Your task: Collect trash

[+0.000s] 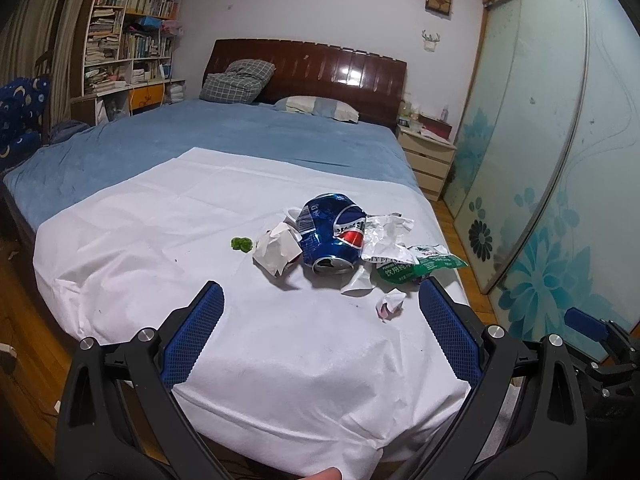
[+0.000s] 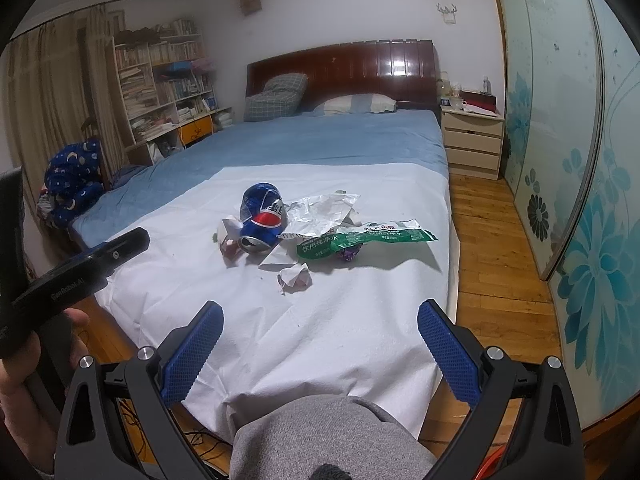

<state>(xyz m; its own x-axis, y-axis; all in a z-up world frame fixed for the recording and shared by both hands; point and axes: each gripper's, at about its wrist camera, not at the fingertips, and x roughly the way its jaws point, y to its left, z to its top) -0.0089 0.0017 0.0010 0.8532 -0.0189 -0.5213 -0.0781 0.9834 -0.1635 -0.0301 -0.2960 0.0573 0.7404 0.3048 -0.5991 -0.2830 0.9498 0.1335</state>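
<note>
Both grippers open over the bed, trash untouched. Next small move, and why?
Probably ease the right gripper forward to the small crumpled paper: it is the nearest piece, lies apart from the can, and both grippers are open, holding nothing.

Both wrist cameras look from the foot edge of the bed (image 1: 248, 128) toward the headboard (image 1: 312, 68), near the white sheet (image 1: 200, 240). The right view sits farther right; both share the trash pile (image 2: 288, 228).
</note>
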